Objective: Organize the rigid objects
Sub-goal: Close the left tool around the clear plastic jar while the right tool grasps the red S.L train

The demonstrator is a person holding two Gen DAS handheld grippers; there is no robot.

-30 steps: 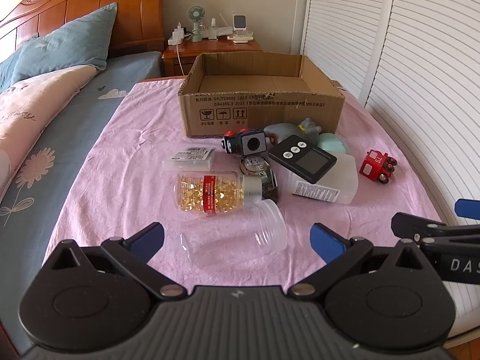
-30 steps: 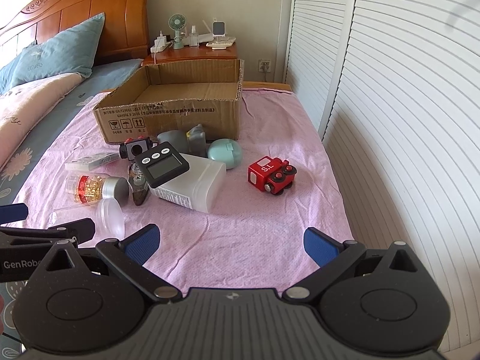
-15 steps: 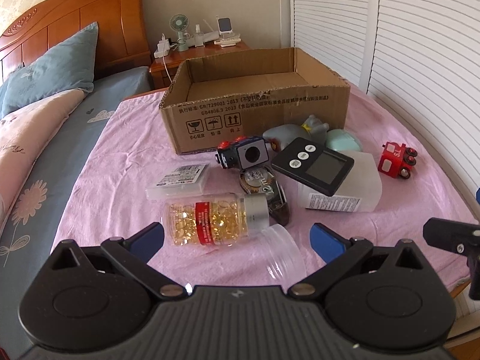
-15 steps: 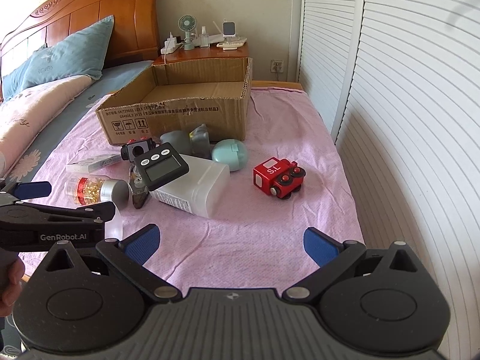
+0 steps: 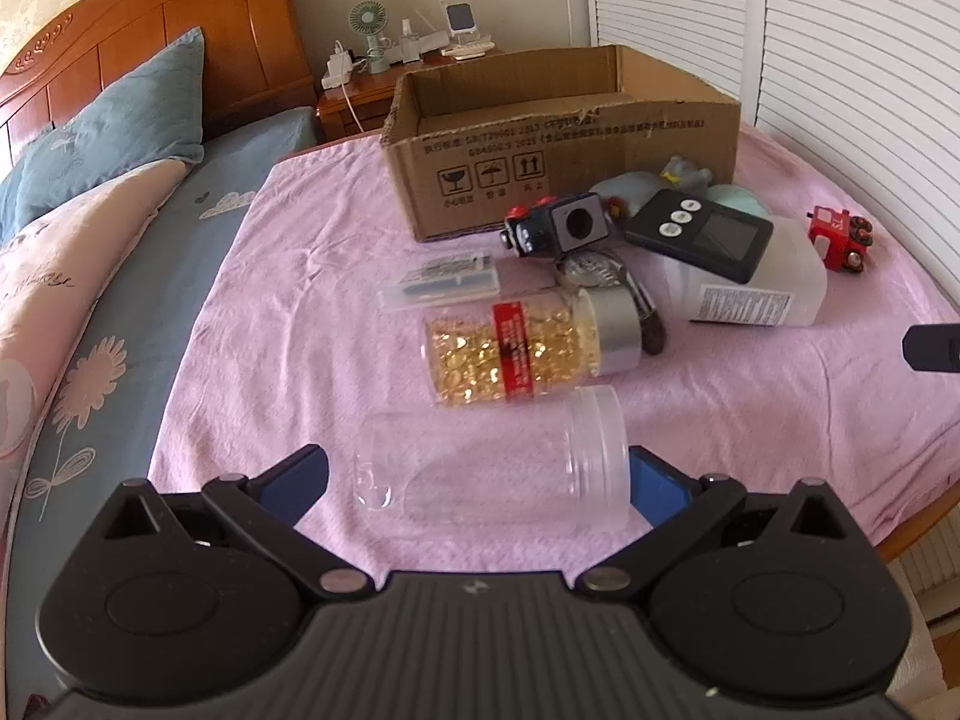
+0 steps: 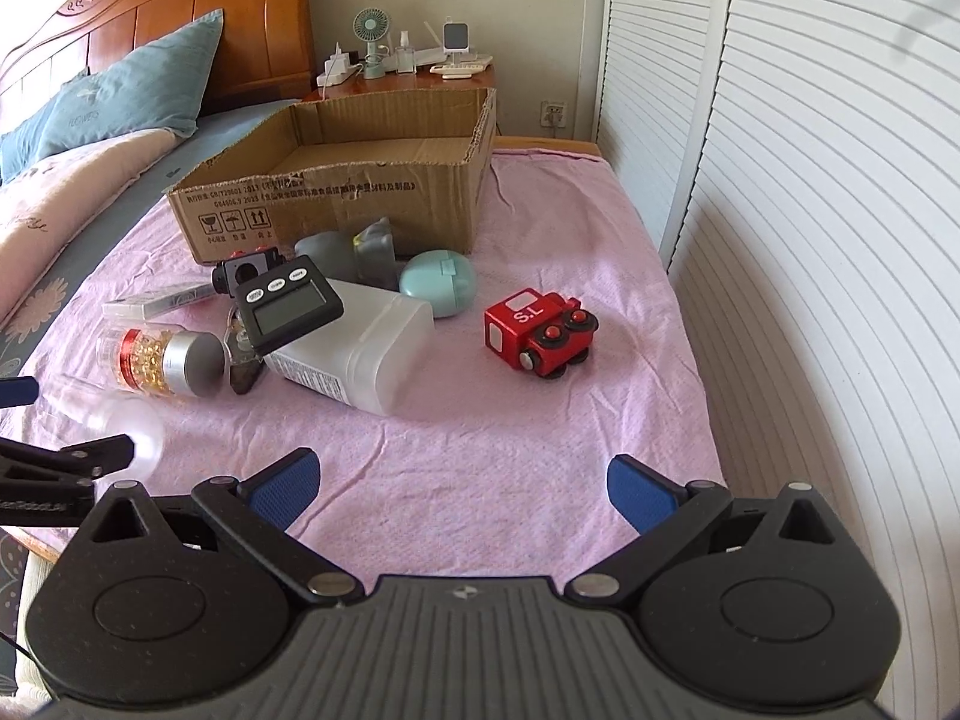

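An open cardboard box (image 5: 558,138) (image 6: 336,192) stands at the far side of the pink cloth. In front of it lie a capsule bottle (image 5: 528,348) (image 6: 159,360), a black timer (image 5: 699,234) (image 6: 288,303) on a white bottle (image 5: 762,288) (image 6: 360,354), a small black-and-red toy (image 5: 552,228) and a red toy train (image 5: 840,237) (image 6: 540,330). A clear empty jar (image 5: 498,462) lies on its side between the fingers of my open left gripper (image 5: 474,480). My right gripper (image 6: 459,489) is open over bare cloth, well short of the train.
A teal egg-shaped case (image 6: 438,282) and a grey toy (image 6: 348,252) sit beside the box. A flat clear case (image 5: 444,282) lies left of the pile. Louvred doors (image 6: 810,180) run along the right; pillows (image 5: 108,138) and a nightstand (image 5: 384,78) lie beyond.
My left gripper has moved forward and down, so the clear jar now lies between its fingers. The right gripper has shifted slightly closer to the objects.
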